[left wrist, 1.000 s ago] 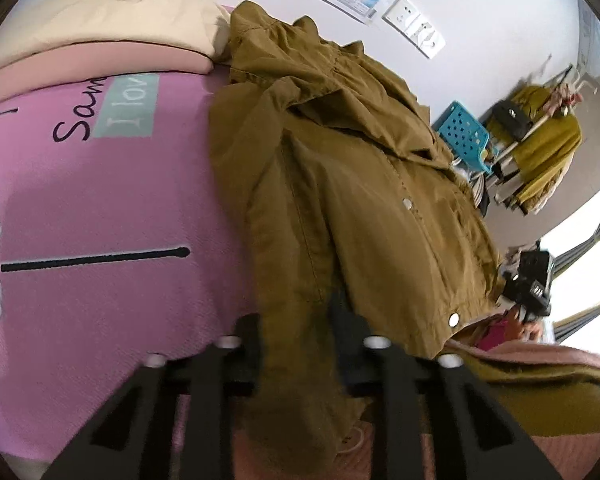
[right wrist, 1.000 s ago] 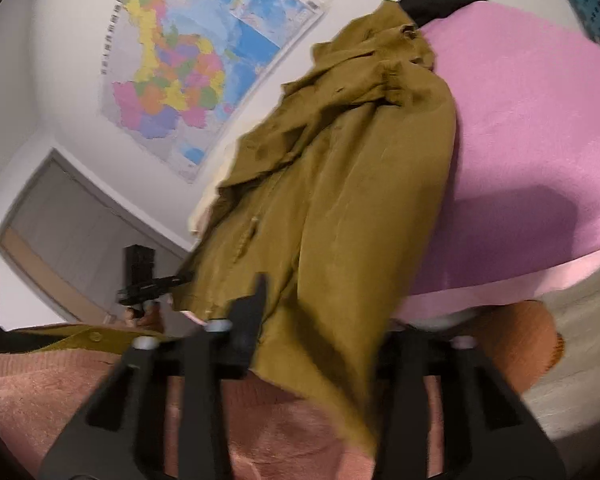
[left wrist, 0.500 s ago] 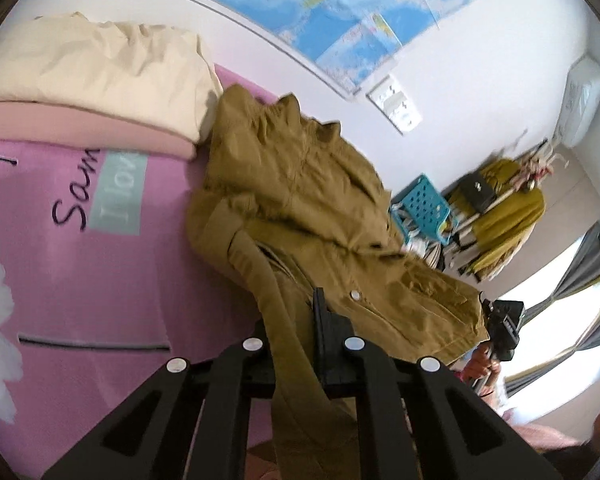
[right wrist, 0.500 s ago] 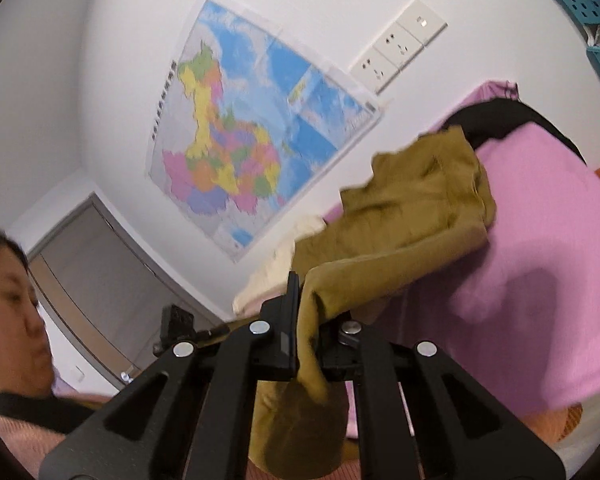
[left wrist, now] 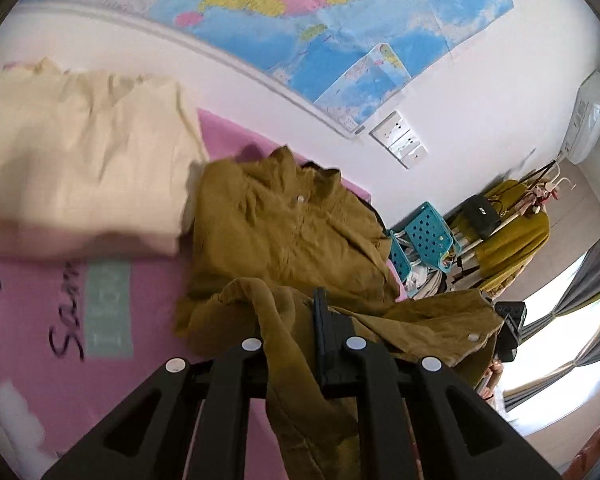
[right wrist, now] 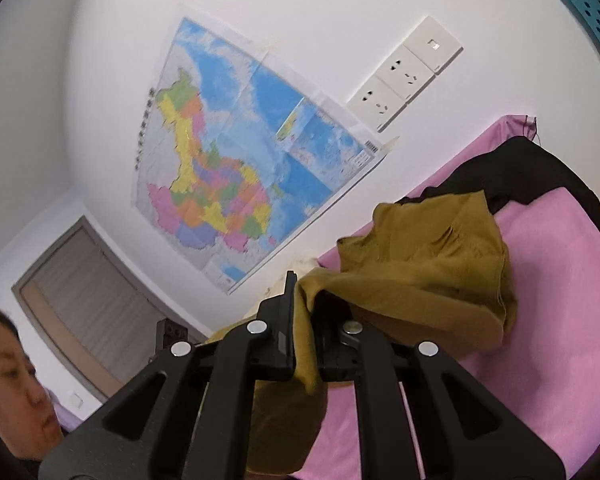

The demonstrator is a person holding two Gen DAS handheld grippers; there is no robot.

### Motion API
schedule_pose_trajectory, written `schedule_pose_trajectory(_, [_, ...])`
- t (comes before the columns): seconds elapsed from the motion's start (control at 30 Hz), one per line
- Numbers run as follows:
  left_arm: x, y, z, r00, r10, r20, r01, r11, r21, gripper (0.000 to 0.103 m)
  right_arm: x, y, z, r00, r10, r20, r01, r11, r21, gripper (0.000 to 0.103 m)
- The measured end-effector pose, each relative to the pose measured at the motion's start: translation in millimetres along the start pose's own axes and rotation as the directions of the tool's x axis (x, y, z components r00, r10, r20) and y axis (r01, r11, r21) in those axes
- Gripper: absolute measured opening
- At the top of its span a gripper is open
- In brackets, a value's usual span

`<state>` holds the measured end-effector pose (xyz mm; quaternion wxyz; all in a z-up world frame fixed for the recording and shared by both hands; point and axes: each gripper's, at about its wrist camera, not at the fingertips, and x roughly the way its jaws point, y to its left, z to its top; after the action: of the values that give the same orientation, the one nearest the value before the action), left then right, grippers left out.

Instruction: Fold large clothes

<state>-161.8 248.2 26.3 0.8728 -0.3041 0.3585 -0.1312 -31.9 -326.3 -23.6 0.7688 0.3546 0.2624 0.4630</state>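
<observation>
On my left, a cream garment (left wrist: 80, 176) lies on the pink bedspread (left wrist: 148, 288), just beside the olive jacket (left wrist: 284, 232). The jacket's long axis runs from its collar near the wall back toward me, its lower hem lifted off the bed. My left gripper (left wrist: 296, 320) is pinched closed on one hem corner, and my right gripper (right wrist: 304, 312) is clamped on the other. Right of the jacket, a black garment (right wrist: 532, 176) lies against it by the wall.
</observation>
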Motion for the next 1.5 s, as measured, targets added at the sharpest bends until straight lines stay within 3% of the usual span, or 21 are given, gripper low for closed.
schedule_pose_trajectory(0.5, [55,12,94,0.993,0.118,-0.018,-0.118,0.993,-0.002,0.009,62,-37,64,0.995,-0.102,-0.006,0.102,0.992,0.078,0.012])
schedule_pose_trajectory(0.93, [97,29,130,0.975,0.212,-0.061,-0.213,0.977,-0.020,0.011,104,-83,84,0.981,-0.194,-0.024,0.196,0.969,0.154,0.017])
schedule_pose_trajectory(1.33, [143,46,150,0.941,0.323,-0.104,-0.325,0.946,-0.009,0.014,139,-130,93,0.965,-0.252,-0.071,0.261,0.941,0.215,0.018])
schedule_pose_trajectory(1.37, [145,46,151,0.938,0.330,-0.104,-0.332,0.943,-0.005,0.014,140,-132,92,0.965,-0.253,-0.072,0.263,0.941,0.215,0.020])
schedule_pose_trajectory(1.43, [151,49,151,0.934,0.342,-0.106,-0.345,0.939,-0.007,0.014,142,-132,90,0.967,-0.246,-0.067,0.255,0.943,0.212,0.036])
schedule_pose_trajectory(1.5, [156,54,151,0.931,0.348,-0.110,-0.352,0.936,-0.013,0.014,142,-126,87,0.969,-0.240,-0.057,0.247,0.951,0.186,0.045])
